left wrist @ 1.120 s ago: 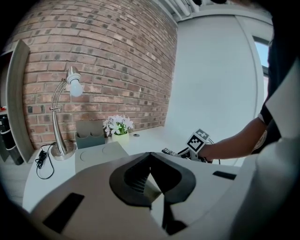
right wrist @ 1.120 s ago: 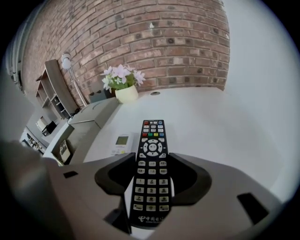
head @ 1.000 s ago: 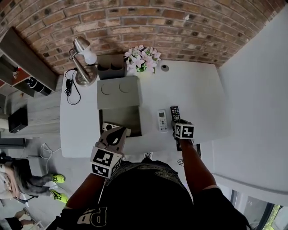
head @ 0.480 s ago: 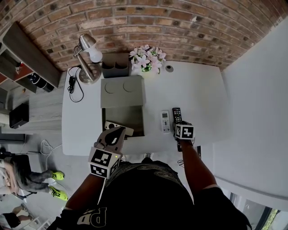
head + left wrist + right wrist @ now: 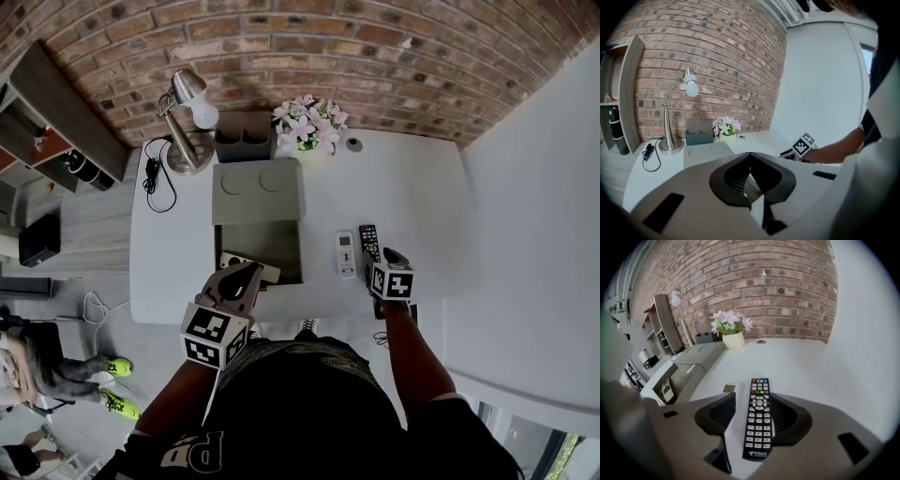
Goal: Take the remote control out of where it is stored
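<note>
A black remote control (image 5: 367,239) lies flat on the white desk (image 5: 412,187), beside a white remote (image 5: 345,253). My right gripper (image 5: 387,263) is just behind its near end. In the right gripper view the black remote (image 5: 758,416) lies between the spread jaws of the right gripper (image 5: 758,397), which is open; the white remote (image 5: 730,394) shows to its left. The grey storage box (image 5: 255,246) stands open with another pale remote (image 5: 246,263) inside. My left gripper (image 5: 242,277) hovers at the box's front edge, and its jaws (image 5: 750,154) are shut on nothing.
The box's lid (image 5: 257,191) lies folded back behind it. Behind that are a desk lamp (image 5: 187,122) with a black cable (image 5: 152,173), a grey holder (image 5: 242,143) and a pot of flowers (image 5: 305,127). A brick wall backs the desk.
The right gripper has drawn back a little towards me and to the right, leaving the black remote on the desk. The left gripper has stayed at the box.
</note>
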Action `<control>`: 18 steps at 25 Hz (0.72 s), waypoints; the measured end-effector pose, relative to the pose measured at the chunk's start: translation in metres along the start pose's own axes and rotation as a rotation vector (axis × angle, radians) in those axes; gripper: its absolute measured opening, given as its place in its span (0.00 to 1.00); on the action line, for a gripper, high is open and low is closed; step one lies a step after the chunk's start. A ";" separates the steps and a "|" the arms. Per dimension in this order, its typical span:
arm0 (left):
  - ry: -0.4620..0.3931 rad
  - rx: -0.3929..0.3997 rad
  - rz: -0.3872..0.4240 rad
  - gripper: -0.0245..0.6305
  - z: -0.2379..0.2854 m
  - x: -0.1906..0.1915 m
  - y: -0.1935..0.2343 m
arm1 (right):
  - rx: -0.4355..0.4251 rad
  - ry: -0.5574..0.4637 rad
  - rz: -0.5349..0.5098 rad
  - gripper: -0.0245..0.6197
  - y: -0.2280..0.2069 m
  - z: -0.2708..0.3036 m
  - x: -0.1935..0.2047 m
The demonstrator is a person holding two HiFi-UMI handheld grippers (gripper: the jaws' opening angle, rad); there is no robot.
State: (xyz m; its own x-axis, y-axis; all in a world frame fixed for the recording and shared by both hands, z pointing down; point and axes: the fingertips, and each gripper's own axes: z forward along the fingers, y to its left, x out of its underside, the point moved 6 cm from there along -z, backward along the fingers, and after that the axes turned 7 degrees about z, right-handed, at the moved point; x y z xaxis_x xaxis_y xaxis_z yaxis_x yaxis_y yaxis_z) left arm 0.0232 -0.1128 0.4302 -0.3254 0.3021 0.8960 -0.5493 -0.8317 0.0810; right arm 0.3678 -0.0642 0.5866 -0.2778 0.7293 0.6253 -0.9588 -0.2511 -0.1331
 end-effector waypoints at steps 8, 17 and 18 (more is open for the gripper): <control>-0.030 -0.005 0.002 0.05 -0.007 -0.007 0.007 | -0.305 -0.210 0.007 0.12 0.081 -0.071 -0.036; -0.035 -0.043 0.003 0.05 -0.024 -0.005 0.022 | -0.574 -0.259 -0.221 0.05 0.191 -0.113 -0.057; -0.034 -0.051 0.002 0.05 -0.026 -0.004 0.024 | -0.585 -0.257 -0.238 0.05 0.199 -0.113 -0.058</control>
State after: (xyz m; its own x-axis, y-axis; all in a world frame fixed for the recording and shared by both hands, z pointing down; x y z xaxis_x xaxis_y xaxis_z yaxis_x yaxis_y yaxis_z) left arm -0.0086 -0.1219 0.4173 -0.3008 0.2839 0.9104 -0.5877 -0.8070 0.0575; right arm 0.1860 -0.0841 0.4371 -0.1017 0.5294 0.8422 -0.8867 0.3356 -0.3180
